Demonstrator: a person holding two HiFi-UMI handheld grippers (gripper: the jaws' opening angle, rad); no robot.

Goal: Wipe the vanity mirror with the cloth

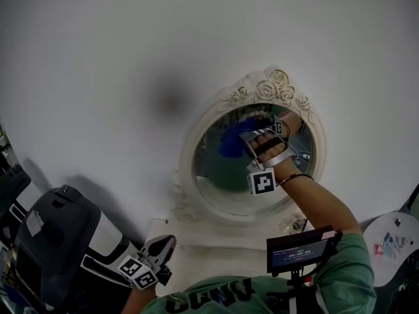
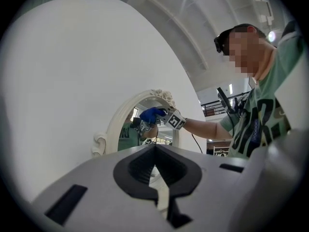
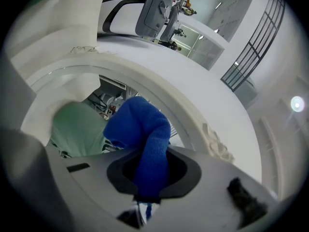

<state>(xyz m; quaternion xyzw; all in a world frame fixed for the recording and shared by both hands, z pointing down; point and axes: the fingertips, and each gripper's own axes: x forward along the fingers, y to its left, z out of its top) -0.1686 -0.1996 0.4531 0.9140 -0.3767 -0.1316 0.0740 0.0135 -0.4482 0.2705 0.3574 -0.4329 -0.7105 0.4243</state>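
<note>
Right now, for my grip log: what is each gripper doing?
Left gripper: shut, empty.
Right gripper: shut on the blue cloth.

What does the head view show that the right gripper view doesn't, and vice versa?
Head view only: the left gripper held low, away from the mirror; a dark case beside it; a small screen; the whole oval frame, with its rose carving on top.
Right gripper view only: the right gripper close up, jaws shut on the blue cloth, and a railing beyond.
Both: the cloth up at the glass, inside the white frame.
</note>
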